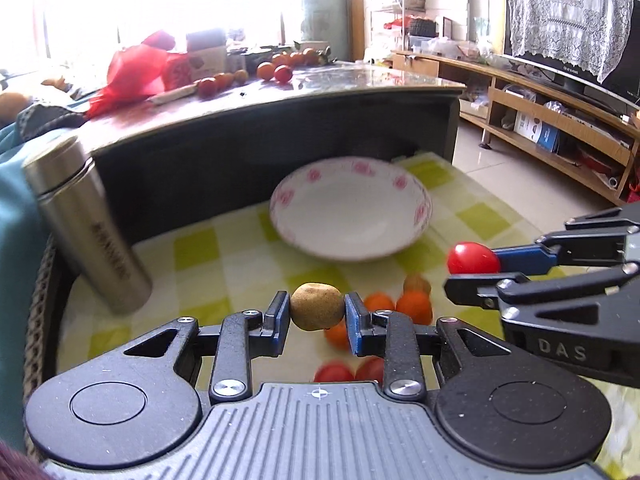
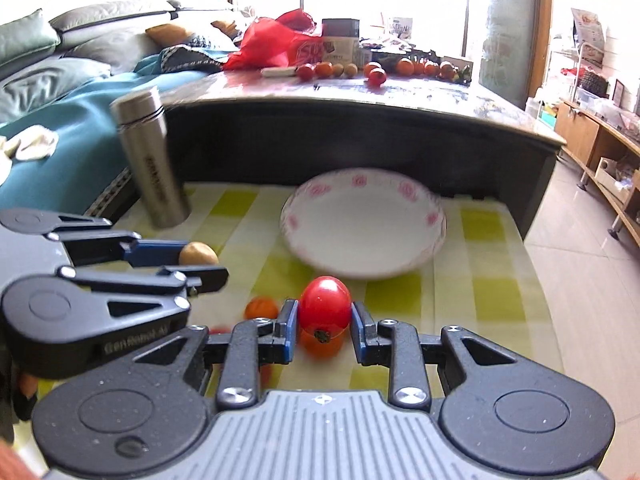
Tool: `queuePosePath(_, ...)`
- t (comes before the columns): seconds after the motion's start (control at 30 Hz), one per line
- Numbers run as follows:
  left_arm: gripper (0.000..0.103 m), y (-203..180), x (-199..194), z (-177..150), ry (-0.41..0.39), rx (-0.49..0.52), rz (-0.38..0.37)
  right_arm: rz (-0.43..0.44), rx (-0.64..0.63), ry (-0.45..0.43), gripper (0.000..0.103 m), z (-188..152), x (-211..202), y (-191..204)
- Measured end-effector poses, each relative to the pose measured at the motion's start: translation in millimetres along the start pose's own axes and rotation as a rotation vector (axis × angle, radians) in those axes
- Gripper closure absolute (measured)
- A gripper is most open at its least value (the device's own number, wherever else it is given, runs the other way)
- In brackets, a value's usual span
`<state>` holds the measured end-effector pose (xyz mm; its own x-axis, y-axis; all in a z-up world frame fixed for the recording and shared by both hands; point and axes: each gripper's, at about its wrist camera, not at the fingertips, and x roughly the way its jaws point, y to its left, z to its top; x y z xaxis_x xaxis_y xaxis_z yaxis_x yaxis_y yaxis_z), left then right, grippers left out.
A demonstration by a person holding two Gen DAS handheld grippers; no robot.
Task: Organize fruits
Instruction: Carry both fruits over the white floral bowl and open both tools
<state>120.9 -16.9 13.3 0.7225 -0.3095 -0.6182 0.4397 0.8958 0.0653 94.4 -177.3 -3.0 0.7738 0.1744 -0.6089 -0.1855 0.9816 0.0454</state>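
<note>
My left gripper [image 1: 317, 307] is shut on a small tan-brown round fruit [image 1: 317, 306], held above the checked cloth. My right gripper [image 2: 324, 312] is shut on a red cherry tomato [image 2: 325, 307]. Each gripper shows in the other view: the right gripper [image 1: 472, 270] with the red tomato [image 1: 473, 258] at the right, the left gripper [image 2: 200, 262] with the brown fruit [image 2: 198, 254] at the left. An empty white plate with pink flowers [image 1: 352, 216] [image 2: 364, 222] lies ahead of both. Orange fruits [image 1: 414, 306] [image 2: 261, 308] and red tomatoes [image 1: 334, 372] lie on the cloth below.
A steel flask [image 1: 86, 224] [image 2: 154, 164] stands at the left of the yellow-green checked cloth [image 1: 192, 256] [image 2: 476, 280]. Behind the plate rises a dark table [image 1: 280, 132] [image 2: 360, 128] with more tomatoes, oranges and a red bag. A sofa lies left, a TV shelf right.
</note>
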Motion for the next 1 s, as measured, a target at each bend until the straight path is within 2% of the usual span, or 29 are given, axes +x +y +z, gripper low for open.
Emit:
queuePosePath(0.27,0.066,2.7,50.7,31.3,-0.004,0.006,0.004,-0.004,-0.003,-0.011,0.07,30.0,51.1,-22.7)
queuePosePath(0.53,0.066,-1.5,90.1,41.0,0.025,0.047,0.002,-0.014,0.015,0.015,0.07,33.9,89.8,-46.8)
queuePosePath(0.77,0.066,-3.3,105.5,40.1,0.043,0.063,0.022,0.0,0.014,0.024,0.069,31.6,105.5,-53.0)
queuePosePath(1.0,0.058,-1.2,107.4,39.7,0.047,0.051,0.03,-0.006,0.019,0.021,0.065,30.4,108.6,-55.9)
